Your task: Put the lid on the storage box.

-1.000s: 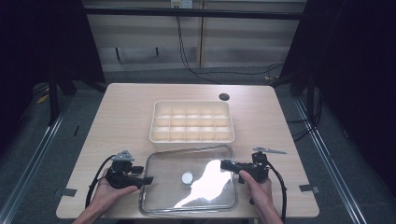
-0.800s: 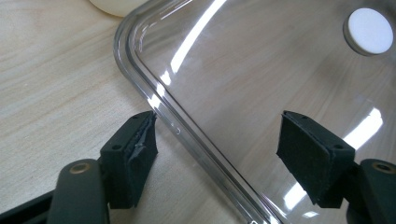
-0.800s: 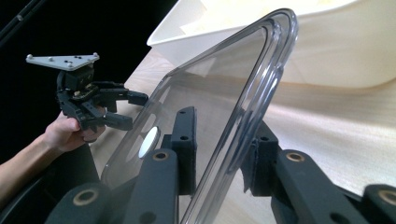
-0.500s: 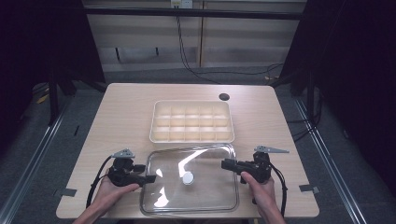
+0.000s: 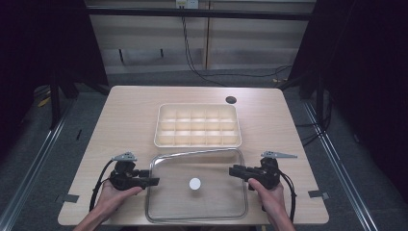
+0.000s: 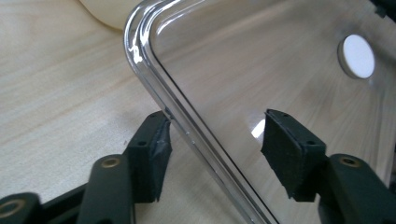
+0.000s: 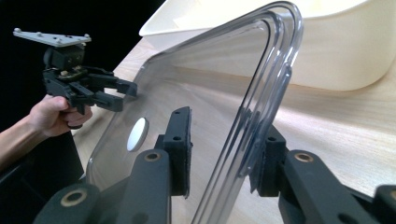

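1. Clear plastic lid (image 5: pixel 197 185), with a white round disc (image 5: pixel 195 183) at its centre, is seen on the wooden counter (image 5: pixel 125 120), just in front of a cream divided tray (image 5: pixel 197 125).
2. The left gripper (image 5: pixel 153 182) is held with jaws apart, straddling the lid's left rim.
3. The right gripper (image 5: pixel 234 170) is likewise spread around the right rim, not clamped.

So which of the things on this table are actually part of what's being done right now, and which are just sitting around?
In use:
- clear lid, flat on the table
- left claw, open, straddling the lid's left rim
- right claw, open, straddling its right rim
- cream compartment tray, probably what the lid fits

Lying about:
- dark round spot on the table, behind the tray
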Demonstrator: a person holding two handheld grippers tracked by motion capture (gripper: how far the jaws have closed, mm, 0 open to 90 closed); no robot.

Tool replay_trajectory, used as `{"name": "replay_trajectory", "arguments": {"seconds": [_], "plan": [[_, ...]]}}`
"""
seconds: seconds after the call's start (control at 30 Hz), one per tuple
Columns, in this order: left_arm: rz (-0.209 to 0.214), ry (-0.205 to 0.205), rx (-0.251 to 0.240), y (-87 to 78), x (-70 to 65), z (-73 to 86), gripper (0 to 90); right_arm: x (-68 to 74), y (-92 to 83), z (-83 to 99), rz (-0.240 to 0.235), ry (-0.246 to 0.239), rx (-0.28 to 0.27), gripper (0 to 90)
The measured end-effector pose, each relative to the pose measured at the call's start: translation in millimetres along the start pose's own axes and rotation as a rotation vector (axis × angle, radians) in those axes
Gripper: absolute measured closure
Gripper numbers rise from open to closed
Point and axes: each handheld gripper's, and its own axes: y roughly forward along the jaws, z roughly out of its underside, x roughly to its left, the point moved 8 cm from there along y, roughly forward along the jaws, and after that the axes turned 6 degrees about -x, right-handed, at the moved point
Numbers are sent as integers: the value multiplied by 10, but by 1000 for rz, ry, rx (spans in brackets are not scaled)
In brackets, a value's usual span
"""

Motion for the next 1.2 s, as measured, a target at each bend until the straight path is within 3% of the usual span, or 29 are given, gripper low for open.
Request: {"name": "replay_trajectory", "arguments": {"seconds": [0.17, 0.27, 0.5, 0.8, 1.07, 1.2], "plan": [[3, -8, -16, -16, -5, -17, 458, -10, 8, 1, 7, 6, -3, 646], [45, -28, -44, -40, -45, -54, 480, -32, 14, 3, 24, 11, -6, 636], [38, 27, -58, -83, -114, -114, 486, -49, 22, 14, 41, 15, 4, 608], [49, 35, -92, -166, -150, -205, 547, -42, 48, -7, 75, 4, 4, 579], [73, 42, -116, -244, -179, -226, 586, -3, 59, -30, 77, -4, -2, 564], [70, 54, -120, -265, -183, -276, 604, -3, 83, -62, 106, -3, 2, 539]]}}
